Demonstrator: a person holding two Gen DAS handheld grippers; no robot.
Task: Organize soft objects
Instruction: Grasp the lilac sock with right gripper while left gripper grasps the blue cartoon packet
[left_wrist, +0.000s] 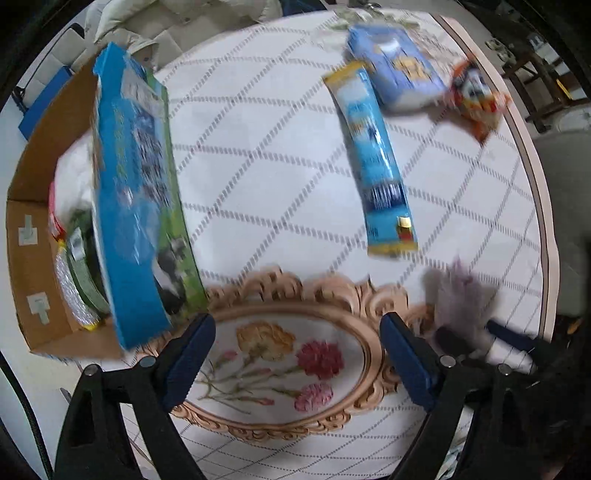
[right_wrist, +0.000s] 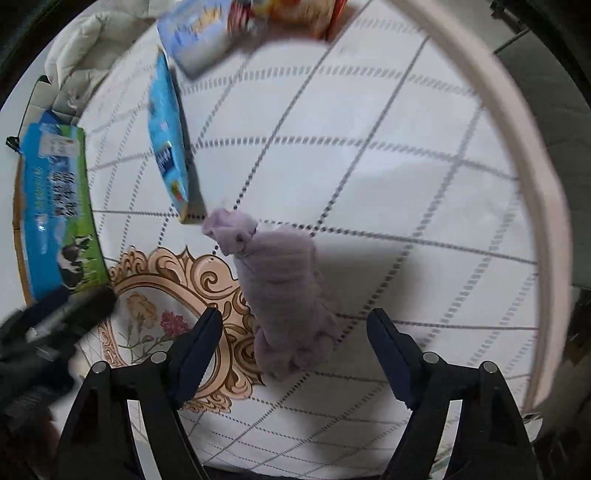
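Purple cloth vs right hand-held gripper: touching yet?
Apart. The right wrist view shows the purple cloth lying on the table between the right hand-held gripper fingers, with clear gaps to both blue pads.

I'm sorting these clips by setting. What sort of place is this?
Probably a home living or dining room: a round table under a quilted cloth with a flower print, snack packets on it, and a padded coat lying beyond.

We seem to be in a home: a round surface (left_wrist: 280, 192) with a white quilted cloth and a flower medallion (left_wrist: 280, 362), a pale padded jacket (left_wrist: 155, 22) beyond its far edge, and a wooden chair (left_wrist: 535, 85) beside it.
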